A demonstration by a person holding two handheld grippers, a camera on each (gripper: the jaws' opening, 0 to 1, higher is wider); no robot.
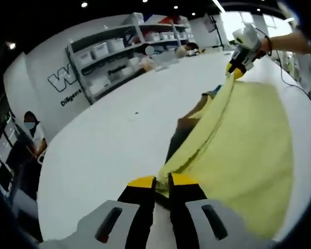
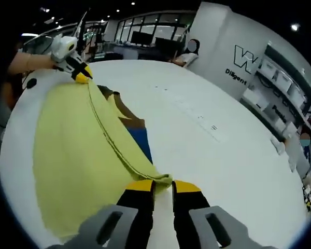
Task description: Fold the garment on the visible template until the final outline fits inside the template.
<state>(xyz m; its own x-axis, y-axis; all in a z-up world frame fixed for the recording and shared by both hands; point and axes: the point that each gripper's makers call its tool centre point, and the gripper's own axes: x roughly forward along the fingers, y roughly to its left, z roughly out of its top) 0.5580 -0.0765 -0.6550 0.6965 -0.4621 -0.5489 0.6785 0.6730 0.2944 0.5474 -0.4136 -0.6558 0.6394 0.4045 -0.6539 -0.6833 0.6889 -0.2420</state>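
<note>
1. On the white table a yellow garment is stretched between the two grippers, one long hemmed edge pulled taut from one to the other and the rest draping down onto the tabletop.
2. The left gripper has its jaws pinched narrow on one corner of that edge; in the right gripper view it shows far off at the other end, a hand behind it.
3. The right gripper is likewise clamped on the opposite corner of the garment, jaws nearly together.
4. Under the cloth lie blue and brown patches — probably the template, though mostly covered, so its outline is hard to judge.
5. Risk: with only a small bite of fabric in each grip, an uneven pull could likely slip a corner free, or lay the fold crooked and past the template's border.
6. Room: the table runs wide and bare on the side toward the shelves; on the draped side the cloth lies near the table's rim — dragging it that way could spill it over the edge.
</note>
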